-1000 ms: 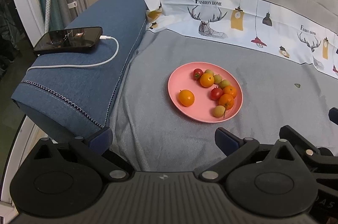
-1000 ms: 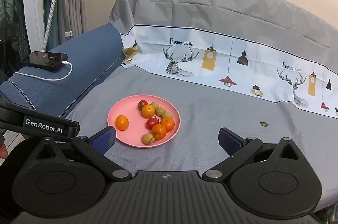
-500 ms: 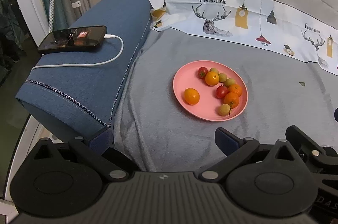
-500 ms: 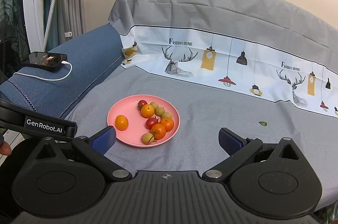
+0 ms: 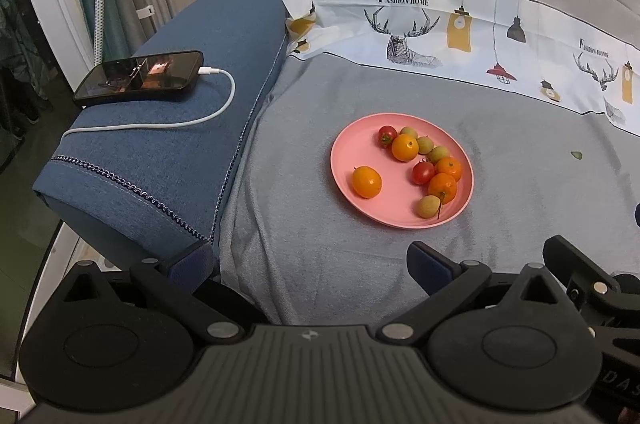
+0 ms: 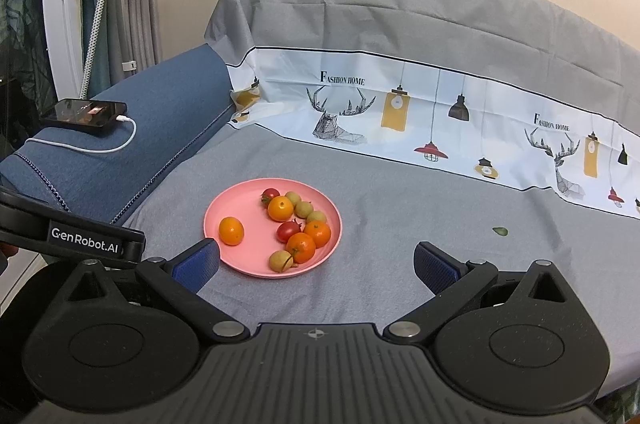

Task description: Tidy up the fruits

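Pink plate — oranges, tomatoes, green fruits

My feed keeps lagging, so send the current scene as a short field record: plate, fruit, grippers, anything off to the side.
plate: pink plate on the grey cloth
fruit: nine pieces, all on the plate; lone orange fruit sits apart from the cluster
left gripper: open, empty, short of the plate
right gripper: open, empty, short of the plate
side: phone on the blue armrest, plugged into a white cable
stray: small green scrap on the cloth
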### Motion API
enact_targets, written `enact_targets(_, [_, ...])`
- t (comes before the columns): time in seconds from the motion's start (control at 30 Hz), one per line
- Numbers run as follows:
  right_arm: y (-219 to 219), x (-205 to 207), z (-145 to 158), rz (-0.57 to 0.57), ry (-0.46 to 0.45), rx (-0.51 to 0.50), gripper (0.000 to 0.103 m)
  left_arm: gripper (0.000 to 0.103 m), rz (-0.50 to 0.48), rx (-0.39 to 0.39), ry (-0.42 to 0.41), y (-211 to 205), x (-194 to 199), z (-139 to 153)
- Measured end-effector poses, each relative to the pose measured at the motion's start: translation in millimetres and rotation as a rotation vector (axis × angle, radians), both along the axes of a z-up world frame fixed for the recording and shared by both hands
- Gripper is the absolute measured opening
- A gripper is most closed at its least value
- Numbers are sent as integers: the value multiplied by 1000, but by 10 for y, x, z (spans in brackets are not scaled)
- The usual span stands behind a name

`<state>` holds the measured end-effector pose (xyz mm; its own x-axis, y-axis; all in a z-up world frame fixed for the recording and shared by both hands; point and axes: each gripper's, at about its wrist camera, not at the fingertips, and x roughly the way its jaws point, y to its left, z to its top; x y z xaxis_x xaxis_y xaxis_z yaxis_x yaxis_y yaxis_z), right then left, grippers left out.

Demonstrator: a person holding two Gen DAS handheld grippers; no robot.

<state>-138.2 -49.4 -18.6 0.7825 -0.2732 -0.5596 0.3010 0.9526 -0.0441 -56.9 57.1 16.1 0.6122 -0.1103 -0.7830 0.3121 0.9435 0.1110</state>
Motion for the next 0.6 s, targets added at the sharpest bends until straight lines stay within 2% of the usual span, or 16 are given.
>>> enact_targets(0.6, [-24,4,-1,2,6,9,102,103,0,2,-1,5,2,7])
